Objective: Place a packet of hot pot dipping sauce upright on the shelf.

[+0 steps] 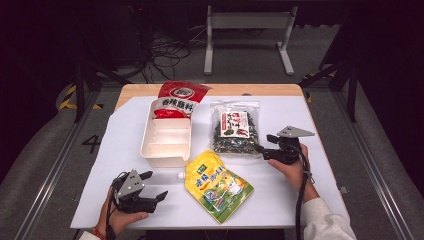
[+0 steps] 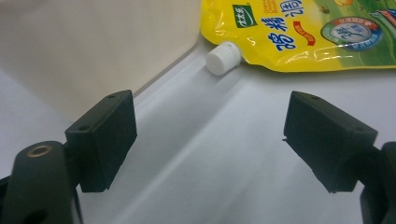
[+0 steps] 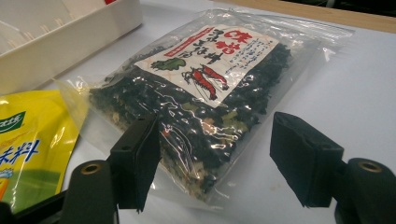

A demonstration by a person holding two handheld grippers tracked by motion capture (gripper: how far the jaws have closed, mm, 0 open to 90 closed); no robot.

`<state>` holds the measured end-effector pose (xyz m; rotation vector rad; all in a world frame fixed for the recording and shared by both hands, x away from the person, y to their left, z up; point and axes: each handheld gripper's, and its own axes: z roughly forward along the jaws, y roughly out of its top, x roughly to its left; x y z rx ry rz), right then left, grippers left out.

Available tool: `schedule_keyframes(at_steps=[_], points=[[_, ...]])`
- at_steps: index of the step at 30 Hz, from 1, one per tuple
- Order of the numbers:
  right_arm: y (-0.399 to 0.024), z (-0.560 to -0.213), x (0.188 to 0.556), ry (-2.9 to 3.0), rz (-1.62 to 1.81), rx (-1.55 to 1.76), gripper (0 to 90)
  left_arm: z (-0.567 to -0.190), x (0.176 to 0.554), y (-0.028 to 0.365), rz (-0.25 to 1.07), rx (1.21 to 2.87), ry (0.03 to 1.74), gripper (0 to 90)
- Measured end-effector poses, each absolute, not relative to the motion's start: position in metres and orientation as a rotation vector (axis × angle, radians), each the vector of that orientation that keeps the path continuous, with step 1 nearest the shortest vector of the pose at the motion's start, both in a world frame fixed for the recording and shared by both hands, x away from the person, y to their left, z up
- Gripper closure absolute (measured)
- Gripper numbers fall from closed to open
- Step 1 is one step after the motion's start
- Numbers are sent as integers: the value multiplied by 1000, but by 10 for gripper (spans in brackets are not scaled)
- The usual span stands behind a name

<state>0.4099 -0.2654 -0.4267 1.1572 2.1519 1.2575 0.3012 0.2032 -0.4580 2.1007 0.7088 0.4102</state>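
You're lining your right gripper (image 3: 212, 158), fingers released, up on the seaweed bag (image 3: 205, 88) beside the divider tray (image 1: 166, 140); left gripper (image 2: 210, 140) is hovering unclenched near the yellow spout pouch (image 2: 317, 32). Only the red sauce packet (image 1: 176, 99) is sitting in the tray.

A: What colour is the pouch (image 1: 218, 186) lying nearest the person?

B: Bright yellow, shading to green lower down, with blue lettering, a small green logo and a white screw cap (image 2: 223, 58).

A: And the clear bag (image 3: 205, 98)?

B: Transparent, packed with dark green-black flakes and a few pale bits; its white label carries red writing and red shrimp drawings.

A: The box (image 1: 167, 140)?

B: Cream-white. The packet (image 1: 177, 99) in it is red with a white band.

A: The table (image 1: 300, 190)?

B: White sheet over a light wood edge. Each tool (image 1: 151, 186) is black.
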Motion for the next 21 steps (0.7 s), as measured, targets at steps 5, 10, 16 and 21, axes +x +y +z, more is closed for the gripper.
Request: schedule_keyframes(at_steps=[5,10,16,21], points=[[-257,-431,420,2175,1241,1156,334,-458,302,202,407,2105,703,181],[-255,-436,432,2183,1240,1193,321,-460,304,197,408,2131,693,181],[-257,-446,448,2194,1225,1265,281,-460,304,195,408,2148,687,181],[-254,-452,459,2223,1228,1289,231,-458,305,197,402,2142,693,181]])
